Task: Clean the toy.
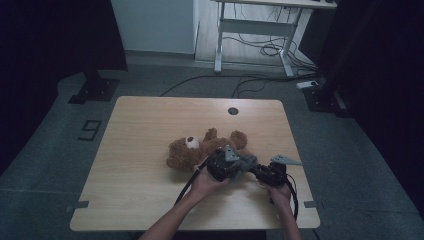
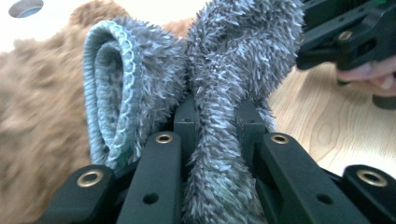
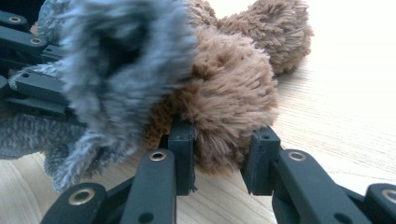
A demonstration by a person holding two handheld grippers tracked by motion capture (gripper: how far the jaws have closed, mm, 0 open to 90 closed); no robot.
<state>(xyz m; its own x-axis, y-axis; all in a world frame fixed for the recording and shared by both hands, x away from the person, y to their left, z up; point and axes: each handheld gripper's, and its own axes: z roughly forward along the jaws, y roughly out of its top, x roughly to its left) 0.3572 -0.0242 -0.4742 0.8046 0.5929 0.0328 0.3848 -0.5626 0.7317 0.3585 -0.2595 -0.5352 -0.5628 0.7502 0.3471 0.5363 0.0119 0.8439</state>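
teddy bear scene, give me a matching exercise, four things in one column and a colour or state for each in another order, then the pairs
Things
1. teddy bear
2. fuzzy sock
3. left gripper
4. right gripper

Colour or state
A. grey-blue, shaggy, with a ribbed cuff
B. jaws either side of a brown plush limb
C. brown, lying on the wooden table
D. jaws shut on grey fuzzy fabric

Pairs: 1-C, 2-A, 3-D, 4-B
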